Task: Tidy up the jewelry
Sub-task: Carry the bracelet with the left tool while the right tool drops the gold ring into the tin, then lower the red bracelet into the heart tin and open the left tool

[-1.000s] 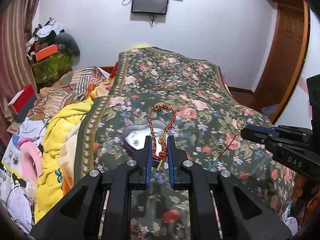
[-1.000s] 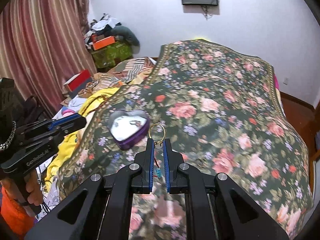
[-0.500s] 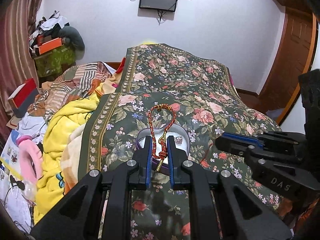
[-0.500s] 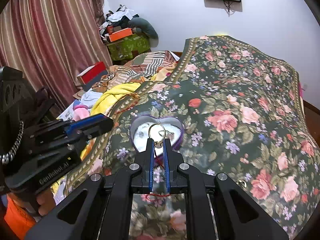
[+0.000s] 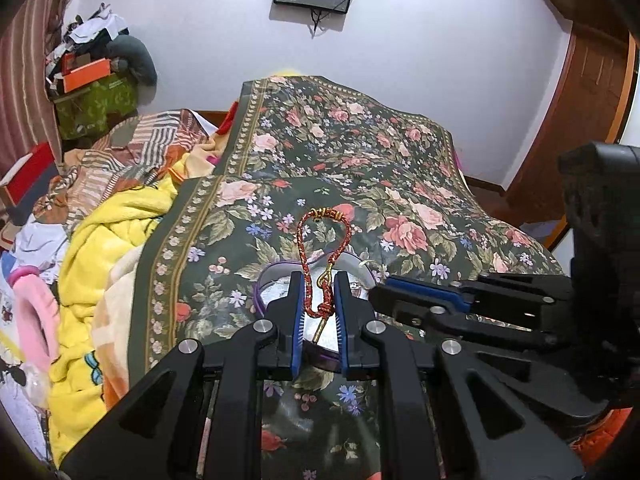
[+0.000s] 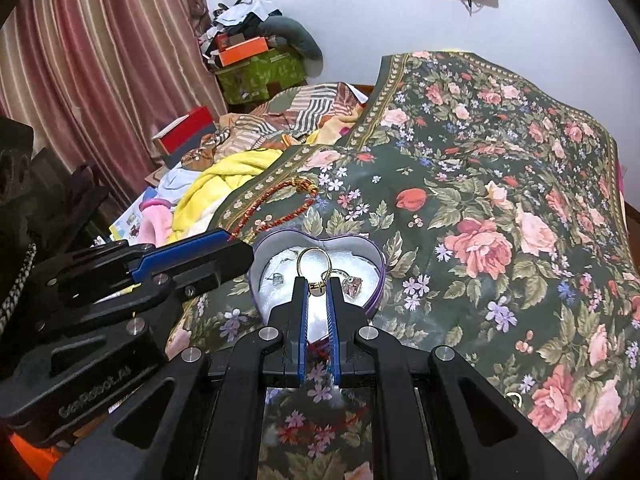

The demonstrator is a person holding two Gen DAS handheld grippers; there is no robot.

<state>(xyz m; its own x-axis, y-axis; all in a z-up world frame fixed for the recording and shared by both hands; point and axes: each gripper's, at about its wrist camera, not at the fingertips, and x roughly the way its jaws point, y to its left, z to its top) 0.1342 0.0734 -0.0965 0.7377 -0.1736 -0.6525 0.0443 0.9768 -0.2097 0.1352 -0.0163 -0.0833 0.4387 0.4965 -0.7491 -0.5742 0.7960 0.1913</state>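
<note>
Over the heart-shaped tin (image 6: 260, 254), which already holds what looks like a ring, the left gripper (image 5: 318, 292) pinches a red braided bracelet (image 5: 320, 248) and the right gripper (image 6: 316, 290) a gold hoop earring (image 6: 314, 266), neither yet dropped in.

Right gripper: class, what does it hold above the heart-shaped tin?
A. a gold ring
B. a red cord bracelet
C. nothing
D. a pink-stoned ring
A: the right gripper is shut on a gold ring over the tin; the left gripper has the bracelet.
</note>
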